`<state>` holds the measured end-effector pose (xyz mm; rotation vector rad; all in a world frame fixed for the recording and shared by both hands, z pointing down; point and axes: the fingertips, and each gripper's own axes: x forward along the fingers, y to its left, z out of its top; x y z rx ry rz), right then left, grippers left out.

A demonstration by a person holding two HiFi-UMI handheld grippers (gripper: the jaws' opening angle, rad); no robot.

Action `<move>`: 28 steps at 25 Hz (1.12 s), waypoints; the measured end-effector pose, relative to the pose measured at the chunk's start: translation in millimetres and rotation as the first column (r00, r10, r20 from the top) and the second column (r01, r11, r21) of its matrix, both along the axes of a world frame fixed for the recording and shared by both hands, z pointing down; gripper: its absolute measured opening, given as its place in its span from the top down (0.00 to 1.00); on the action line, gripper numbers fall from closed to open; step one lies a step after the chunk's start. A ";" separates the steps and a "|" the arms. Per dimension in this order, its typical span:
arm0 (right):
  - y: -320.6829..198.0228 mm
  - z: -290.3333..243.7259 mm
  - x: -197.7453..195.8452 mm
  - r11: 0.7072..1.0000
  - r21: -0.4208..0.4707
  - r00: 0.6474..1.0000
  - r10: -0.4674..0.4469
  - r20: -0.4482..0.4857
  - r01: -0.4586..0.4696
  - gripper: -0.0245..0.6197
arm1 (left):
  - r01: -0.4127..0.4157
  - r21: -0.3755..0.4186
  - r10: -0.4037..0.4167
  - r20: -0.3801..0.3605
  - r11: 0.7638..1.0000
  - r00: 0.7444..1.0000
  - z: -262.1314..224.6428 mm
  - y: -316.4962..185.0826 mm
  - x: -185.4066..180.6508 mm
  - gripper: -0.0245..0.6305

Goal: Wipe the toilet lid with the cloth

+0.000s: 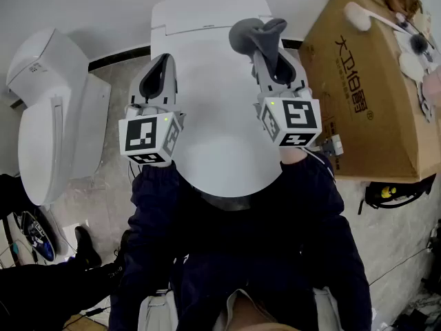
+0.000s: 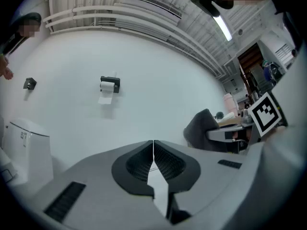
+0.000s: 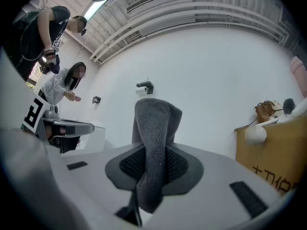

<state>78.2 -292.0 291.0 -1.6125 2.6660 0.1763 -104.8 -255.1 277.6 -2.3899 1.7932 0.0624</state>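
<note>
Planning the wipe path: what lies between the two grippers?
Only bare white toilet lid, seen in the head view, between the left gripper and the right gripper holding the cloth.

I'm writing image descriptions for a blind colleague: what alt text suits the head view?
From above, the right claw grips a grey cloth over a closed white toilet lid; the left claw is shut and empty beside it. A cardboard box stands at right.
</note>
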 end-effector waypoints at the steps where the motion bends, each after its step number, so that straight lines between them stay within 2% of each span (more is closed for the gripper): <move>1: -0.5 0.2 0.5 1.000 -0.001 1.000 0.001 0.001 -0.001 0.83 | -0.001 0.000 0.001 0.000 1.000 1.000 -0.2 -0.1 0.7 0.94; 16: -1.6 1.0 3.5 1.000 -0.003 1.000 0.014 -0.004 -0.014 0.83 | -0.007 -0.002 0.007 -0.005 1.000 1.000 0.3 -0.9 2.2 0.94; 20: -8.6 -2.5 11.2 1.000 0.003 0.999 0.026 -0.036 -0.026 0.83 | -0.016 -0.001 0.016 0.000 1.000 1.000 -1.5 -0.1 5.3 0.94; 23: -24.3 -5.6 22.6 0.999 0.011 0.993 0.041 -0.109 -0.040 0.83 | -0.020 0.001 0.020 0.008 1.000 1.000 -4.6 0.7 6.2 0.94; 25: -41.7 -6.0 31.5 0.998 0.031 0.978 0.058 -0.199 -0.052 0.83 | -0.018 0.004 0.018 0.009 1.000 1.000 -7.5 1.3 5.5 0.94; 26: -51.4 -4.4 34.4 0.998 0.048 0.962 0.058 -0.266 -0.047 0.83 | -0.016 0.006 0.016 0.010 1.000 1.000 -9.0 1.7 4.9 0.94; 28: -71.7 4.1 37.0 0.997 0.079 0.906 0.036 -0.423 -0.002 0.83 | -0.013 0.007 0.013 0.012 1.000 1.000 -11.4 2.7 4.2 0.94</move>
